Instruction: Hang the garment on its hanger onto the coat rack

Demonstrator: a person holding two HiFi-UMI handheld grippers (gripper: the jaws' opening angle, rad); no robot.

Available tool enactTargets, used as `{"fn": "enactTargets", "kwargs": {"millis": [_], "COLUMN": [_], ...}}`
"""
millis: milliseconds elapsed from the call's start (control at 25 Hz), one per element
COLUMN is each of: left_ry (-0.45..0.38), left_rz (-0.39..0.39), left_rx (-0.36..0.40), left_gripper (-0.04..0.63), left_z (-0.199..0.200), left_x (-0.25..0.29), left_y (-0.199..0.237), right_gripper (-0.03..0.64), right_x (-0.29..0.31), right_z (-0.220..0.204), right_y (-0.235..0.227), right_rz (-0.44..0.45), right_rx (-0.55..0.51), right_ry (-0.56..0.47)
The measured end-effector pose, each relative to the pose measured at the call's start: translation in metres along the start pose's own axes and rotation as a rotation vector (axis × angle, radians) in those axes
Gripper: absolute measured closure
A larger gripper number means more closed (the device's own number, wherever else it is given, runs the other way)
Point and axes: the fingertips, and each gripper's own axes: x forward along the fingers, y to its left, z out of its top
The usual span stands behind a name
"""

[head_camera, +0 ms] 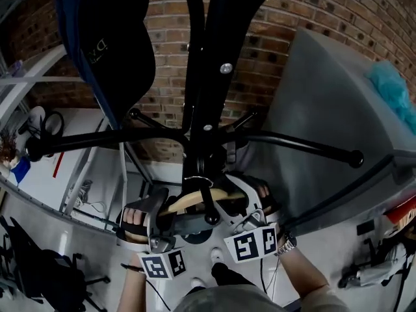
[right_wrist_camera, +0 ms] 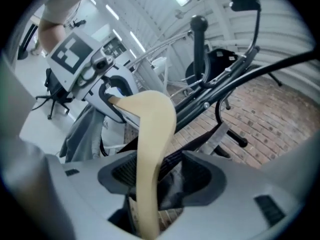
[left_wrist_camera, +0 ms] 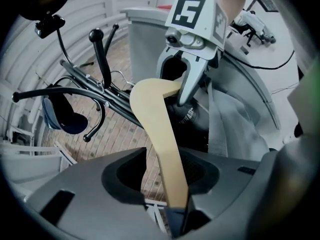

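The pale wooden hanger (head_camera: 188, 202) sits close against the black coat rack's pole (head_camera: 201, 77), just under its spreading arms (head_camera: 305, 147); I cannot make out its hook. A grey garment (left_wrist_camera: 235, 119) with a dark collar hangs from it. My left gripper (head_camera: 153, 216) is shut on the hanger's left arm (left_wrist_camera: 162, 134), which runs down into the narrow slot between its jaws (left_wrist_camera: 167, 171). My right gripper (head_camera: 250, 207) is open. The hanger's other arm (right_wrist_camera: 147, 154) lies between its jaws (right_wrist_camera: 160, 176), with a gap and dark cloth beside it.
A dark blue bag (head_camera: 110, 44) hangs from the rack at upper left. A brick wall (head_camera: 325, 12) stands behind the rack. A large grey shape (head_camera: 331, 122) with something teal (head_camera: 390, 86) on it fills the right side. Black chairs (head_camera: 39, 272) stand at lower left.
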Motion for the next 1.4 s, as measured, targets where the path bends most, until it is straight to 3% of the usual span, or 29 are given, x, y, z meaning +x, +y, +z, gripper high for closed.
{"fn": "enactTargets", "kwargs": {"millis": [200,400,440,520,640,720,800,880,1000,1120,1160,1280,1400], "left_ry": [-0.051,-0.060,-0.067,-0.080,-0.129,-0.173,-0.195,-0.203,-0.187,-0.154,-0.155,-0.174,-0.190], "left_rz": [0.057,0.177,0.199,0.225,0.230,0.214,0.206,0.223,0.238,0.240,0.227,0.162,0.099], "left_rx": [0.001,-0.037,-0.046,-0.058,-0.011,0.057,0.065,0.002,-0.160,-0.337,-0.401,-0.610,-0.715], "left_gripper": [0.406,0.407,0.407,0.407,0.407,0.407,0.407,0.407,0.424,0.540,0.592,0.592,0.592], "left_z": [0.008,0.013,0.014,0.016,0.023,0.029,0.029,0.028,0.022,0.014,0.013,0.017,0.024], "left_x": [-0.020,-0.048,-0.053,-0.064,-0.079,-0.090,-0.104,-0.121,-0.145,-0.166,-0.172,-0.184,-0.193], "left_y": [0.005,0.009,0.009,0.008,0.004,-0.002,-0.006,-0.008,-0.013,-0.024,-0.029,-0.044,-0.059], "right_gripper": [0.356,0.360,0.382,0.551,0.590,0.595,0.595,0.595,0.595,0.595,0.595,0.595,0.595], "right_x": [-0.025,-0.068,-0.077,-0.094,-0.110,-0.118,-0.123,-0.128,-0.133,-0.137,-0.138,-0.141,-0.144], "right_z": [0.015,0.026,0.026,0.026,0.030,0.032,0.034,0.040,0.049,0.057,0.061,0.066,0.066], "right_y": [-0.001,-0.006,-0.004,0.002,0.016,0.029,0.045,0.063,0.089,0.111,0.116,0.126,0.134], "right_rz": [-0.054,-0.192,-0.214,-0.254,-0.266,-0.240,-0.200,-0.150,-0.077,-0.034,-0.028,-0.007,0.009], "right_rx": [-0.018,-0.017,0.006,0.035,0.050,0.110,0.190,0.263,0.346,0.372,0.378,0.403,0.452], "right_ry": [-0.043,-0.082,-0.081,-0.078,-0.062,-0.042,-0.025,-0.024,-0.040,-0.045,-0.051,-0.052,-0.047]}}
